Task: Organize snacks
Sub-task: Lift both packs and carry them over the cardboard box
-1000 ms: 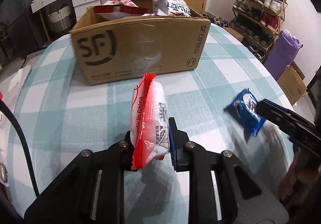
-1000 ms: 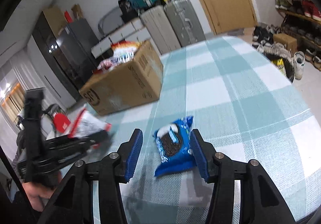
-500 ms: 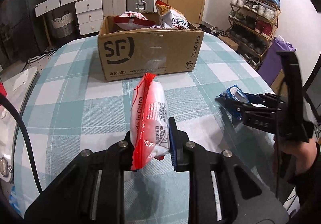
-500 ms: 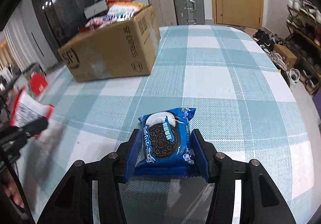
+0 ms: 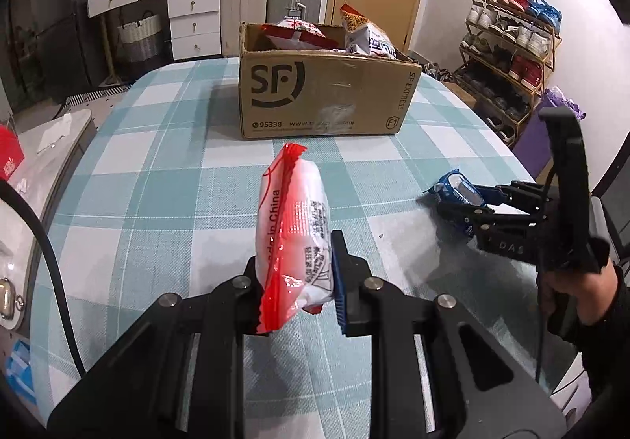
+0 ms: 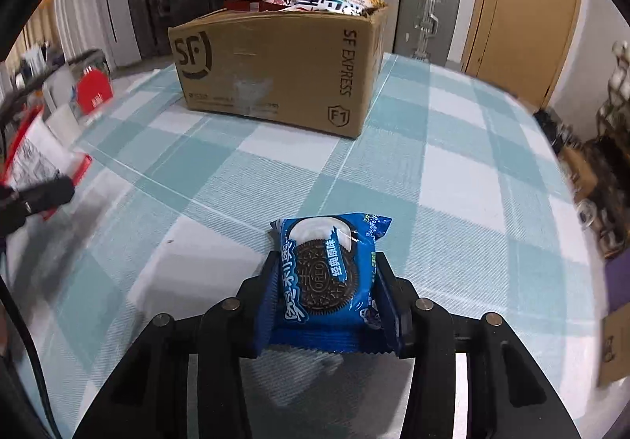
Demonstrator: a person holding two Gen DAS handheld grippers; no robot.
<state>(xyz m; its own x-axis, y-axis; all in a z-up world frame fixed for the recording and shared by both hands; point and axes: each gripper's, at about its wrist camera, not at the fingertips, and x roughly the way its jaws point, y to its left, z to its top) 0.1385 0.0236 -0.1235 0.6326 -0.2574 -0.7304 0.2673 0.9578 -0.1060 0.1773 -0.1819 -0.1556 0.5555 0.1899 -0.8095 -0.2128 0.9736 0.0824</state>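
The red-and-white snack packet [image 5: 293, 230] stands clamped upright between the left gripper [image 5: 299, 281] fingers, above the checked tablecloth [image 5: 165, 179] in front of the cardboard box [image 5: 323, 92] of snacks, while the right gripper [image 6: 327, 297] is clamped on the blue Oreo packet [image 6: 328, 273], also short of that box.

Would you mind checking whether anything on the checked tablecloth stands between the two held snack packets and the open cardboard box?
Nothing visible does. The red-and-white snack packet in the left gripper and the blue Oreo packet in the right gripper each face bare teal checked tablecloth up to the brown cardboard SF box, whose top is open.
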